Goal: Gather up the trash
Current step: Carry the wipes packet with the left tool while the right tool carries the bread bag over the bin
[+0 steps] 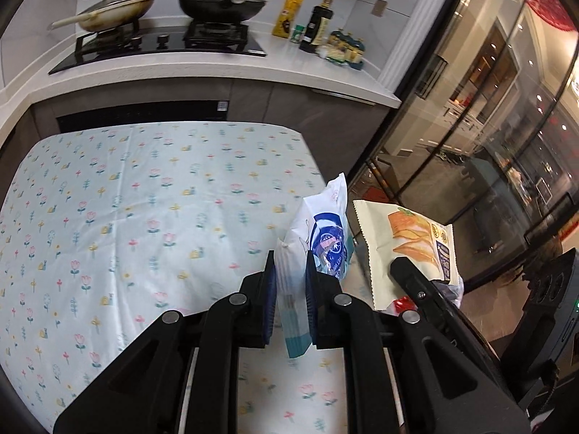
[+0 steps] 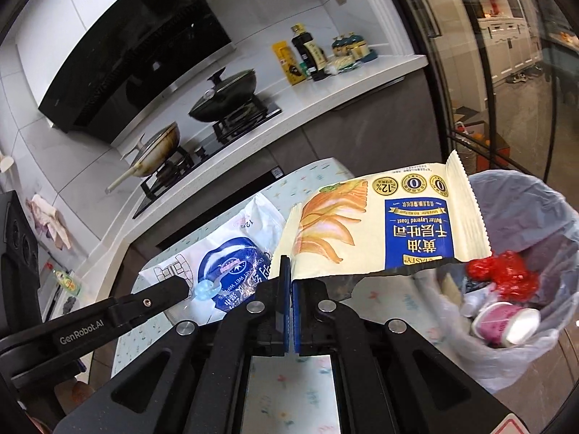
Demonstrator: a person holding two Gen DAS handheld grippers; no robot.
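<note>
A table (image 1: 144, 188) covered in a pale floral cloth fills the left wrist view, its far edge just before the dark cabinets under the white counter (image 1: 217, 61), where two pans sit on the hob. Off the table's right edge, in the right wrist view, stands a bin (image 2: 564, 224) lined with a translucent bag, holding a red crumpled wrapper (image 2: 506, 275) and a small pink cup (image 2: 499, 322). The right gripper (image 2: 290, 282) is pressed together on the torn lower edge of a cream toast wrapper (image 2: 380, 224), which fans up and right from the jaws, its far end over the bin's near rim. The left gripper (image 1: 290, 271) pinches a white and blue wet-wipes pack (image 1: 318, 231) upright between its pads, above the table's right edge, just left of the toast wrapper.
</note>
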